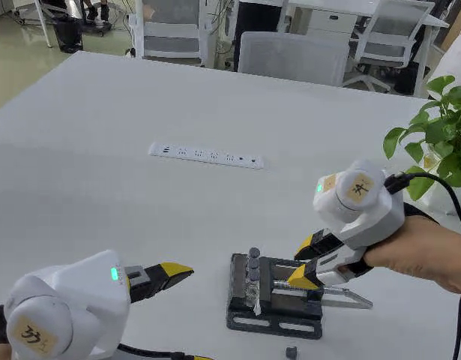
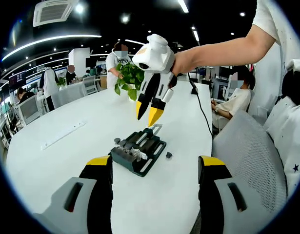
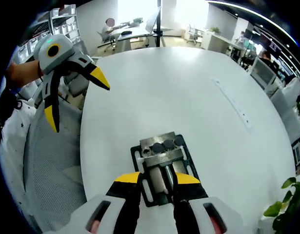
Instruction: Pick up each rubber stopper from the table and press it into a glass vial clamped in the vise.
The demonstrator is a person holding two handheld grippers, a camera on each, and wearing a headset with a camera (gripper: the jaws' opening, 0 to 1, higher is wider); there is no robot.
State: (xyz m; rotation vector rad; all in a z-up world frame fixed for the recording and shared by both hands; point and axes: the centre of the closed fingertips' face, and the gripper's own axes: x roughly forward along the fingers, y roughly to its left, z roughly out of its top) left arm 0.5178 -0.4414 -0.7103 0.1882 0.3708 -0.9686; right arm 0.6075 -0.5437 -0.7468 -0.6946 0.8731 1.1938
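Observation:
A black vise [image 1: 275,307] stands near the table's front edge and clamps a row of glass vials [image 1: 252,281]. Dark stoppers [image 1: 253,259] sit in the vials at the far end. One loose grey stopper [image 1: 291,351] lies on the table just in front of the vise, and is also visible beside the vise [image 2: 138,148] as a small stopper [image 2: 169,155]. My right gripper [image 1: 303,261] hovers over the vise's right side, open with nothing between its jaws; the vise [image 3: 162,161] lies beyond its tips [image 3: 157,179]. My left gripper [image 1: 187,313] is left of the vise, wide open and empty.
A white power strip [image 1: 206,155] lies mid-table. A potted plant [image 1: 440,135] stands at the right edge. The vise's metal handle [image 1: 348,300] sticks out to the right. Office chairs [image 1: 290,56] line the far side, and a mesh chair [image 2: 247,141] is close by.

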